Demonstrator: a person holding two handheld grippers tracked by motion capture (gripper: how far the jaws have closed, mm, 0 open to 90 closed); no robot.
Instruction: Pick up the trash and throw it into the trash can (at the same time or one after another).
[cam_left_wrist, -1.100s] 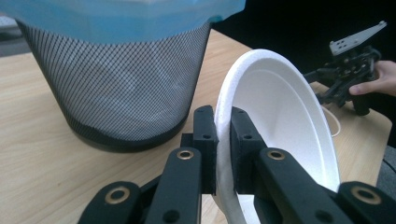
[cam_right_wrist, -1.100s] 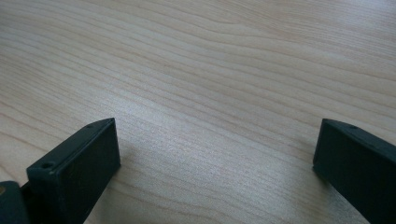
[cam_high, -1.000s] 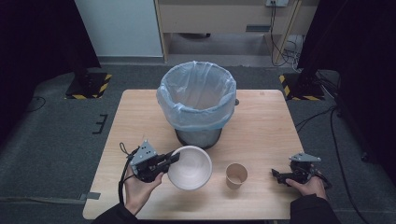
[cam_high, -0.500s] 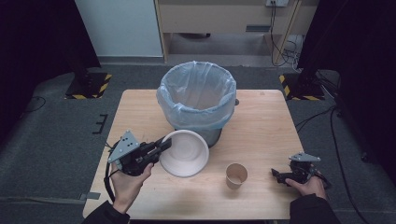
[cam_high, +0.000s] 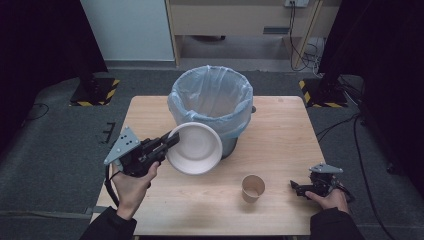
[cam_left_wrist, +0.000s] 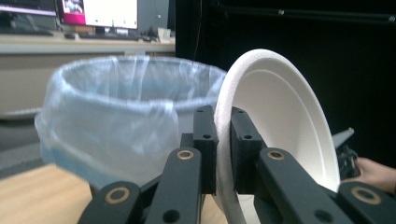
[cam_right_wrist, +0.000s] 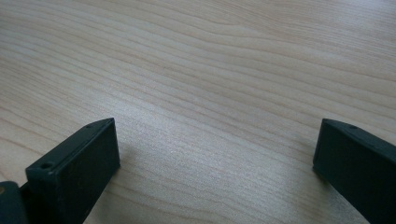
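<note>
Left tongs clamped on round white foam plate's rim (seemingly tilted); right tongs wide, empty, over woodgrain table.

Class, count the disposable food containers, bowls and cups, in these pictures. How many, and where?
2. The white bowl is clamped by its rim in the left gripper, beside the lined bin. The paper cup stands upright on the table.
</note>
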